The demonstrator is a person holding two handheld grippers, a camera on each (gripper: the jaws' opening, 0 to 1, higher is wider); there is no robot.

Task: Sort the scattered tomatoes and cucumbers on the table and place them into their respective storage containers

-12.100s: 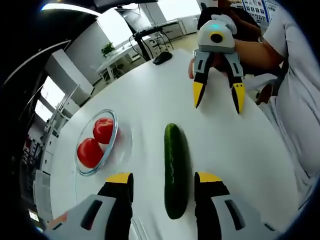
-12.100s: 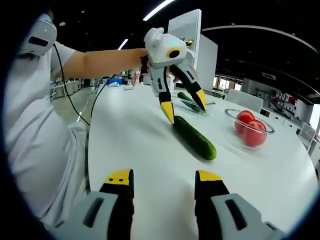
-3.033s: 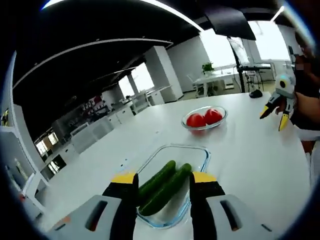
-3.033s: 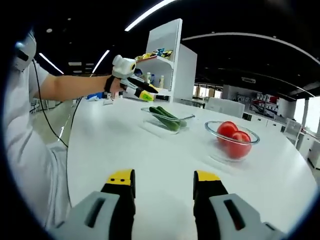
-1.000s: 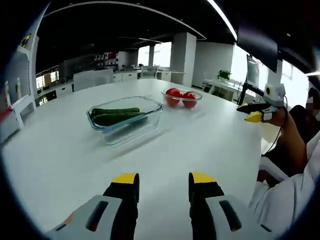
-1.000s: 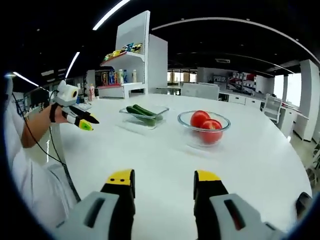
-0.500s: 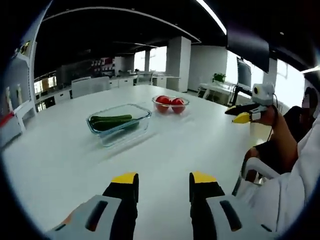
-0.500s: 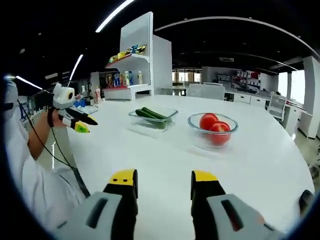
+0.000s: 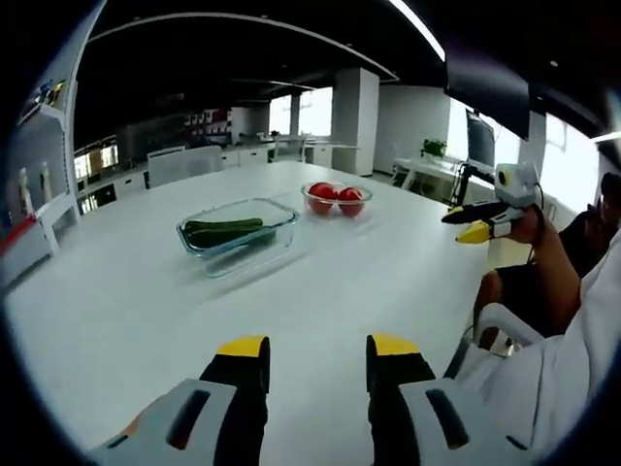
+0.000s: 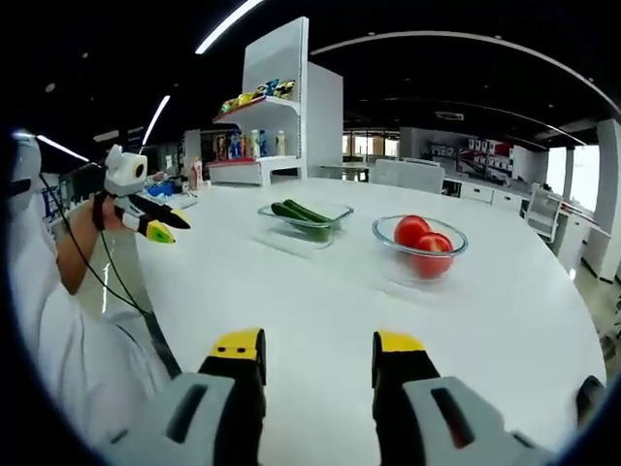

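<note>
Two cucumbers (image 9: 225,231) (image 10: 299,214) lie in a rectangular glass container (image 9: 239,236) (image 10: 309,222) on the white table. Two tomatoes (image 9: 336,192) (image 10: 421,236) sit in a round glass bowl (image 9: 336,199) (image 10: 420,244) beside it. My left gripper (image 9: 313,348) is open and empty over the near table edge; it shows again as the left gripper (image 10: 160,224) at the left of the right gripper view. My right gripper (image 10: 318,346) is open and empty, seen also as the right gripper (image 9: 468,222) at the right of the left gripper view.
The round white table (image 9: 146,301) (image 10: 320,291) spreads wide between both grippers and the containers. A person's white sleeve (image 9: 572,369) and arm (image 10: 78,257) sit at the table's edge. A tall white shelf unit (image 10: 281,107) with goods stands behind the table.
Both views shifted only slightly; the grippers stay back from the containers, open and empty. The cucumbers and tomatoes have not moved.
</note>
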